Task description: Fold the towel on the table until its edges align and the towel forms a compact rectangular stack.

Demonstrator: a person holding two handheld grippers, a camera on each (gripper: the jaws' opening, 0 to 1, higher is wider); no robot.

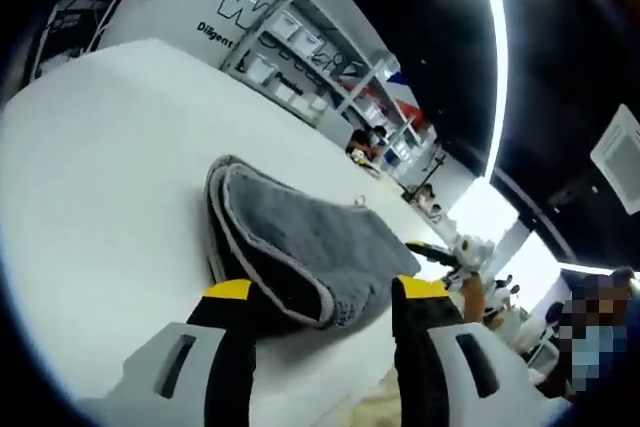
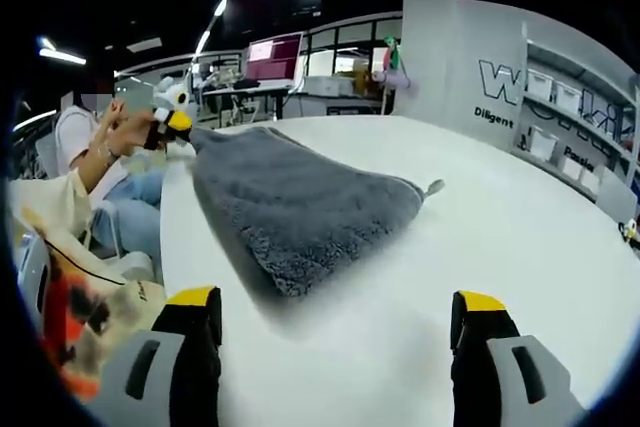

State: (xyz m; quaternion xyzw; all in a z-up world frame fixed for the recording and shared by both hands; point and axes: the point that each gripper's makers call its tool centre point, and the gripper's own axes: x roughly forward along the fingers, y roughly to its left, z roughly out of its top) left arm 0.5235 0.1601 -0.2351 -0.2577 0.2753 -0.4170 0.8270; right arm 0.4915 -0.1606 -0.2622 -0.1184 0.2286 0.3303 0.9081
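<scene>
A grey towel (image 1: 300, 237), folded over with thick piped edges, lies on the white table (image 1: 110, 177). My left gripper (image 1: 325, 289) is open, and the towel's near corner lies between its yellow-tipped fingers (image 1: 228, 290). My right gripper (image 1: 450, 255) appears past the towel's right side in the left gripper view. In the right gripper view the towel (image 2: 290, 207) stretches away from me, a small loop tag at its right corner. My right gripper (image 2: 335, 302) stands open just short of the towel's near edge. The left gripper (image 2: 172, 122), held by a hand, sits at the towel's far corner.
The white table (image 2: 520, 237) is broad to the right of the towel. Its edge (image 2: 165, 217) runs close along the towel's left side. A seated person (image 2: 85, 162) and a bag (image 2: 75, 312) are beyond that edge. Shelves with bins (image 1: 310, 42) stand behind the table.
</scene>
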